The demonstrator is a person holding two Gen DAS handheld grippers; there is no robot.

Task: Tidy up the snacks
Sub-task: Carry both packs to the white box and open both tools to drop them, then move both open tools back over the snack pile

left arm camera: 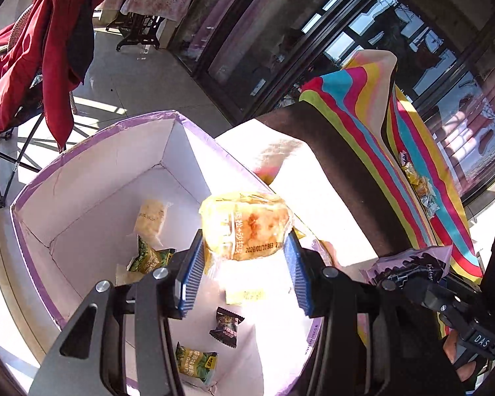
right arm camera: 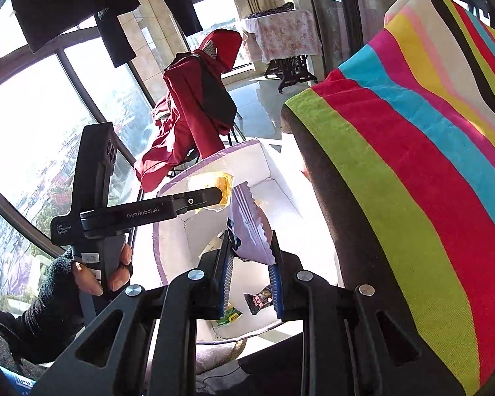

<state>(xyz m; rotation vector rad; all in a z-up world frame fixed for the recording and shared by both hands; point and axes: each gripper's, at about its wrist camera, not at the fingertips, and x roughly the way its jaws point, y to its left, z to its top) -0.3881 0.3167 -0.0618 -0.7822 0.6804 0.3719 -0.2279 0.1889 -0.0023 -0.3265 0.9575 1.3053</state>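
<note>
The box [left arm camera: 92, 178] is white inside with a lilac rim. The wrapped cake [left arm camera: 247, 224] is yellow and orange. The flat packet [right arm camera: 250, 227] is pale purple. Two small packs [left arm camera: 196, 363] are green and yellow, one candy [left arm camera: 226, 326] dark brown. The cloth [right arm camera: 412, 151] has stripes: green, red, blue, pink, yellow. The jacket [right arm camera: 194, 109] is red.

Sunlit white tabletop [left arm camera: 316, 194] — purple-rimmed box [left arm camera: 92, 178] and striped cloth [left arm camera: 373, 138] on it

box [left arm camera: 92, 178] set left of the striped cloth [left arm camera: 363, 125], small packets [left arm camera: 194, 363] scattered inside it, bread pack [left arm camera: 247, 224] held over the box, more snacks [left arm camera: 419, 184] piled on the cloth behind
</note>
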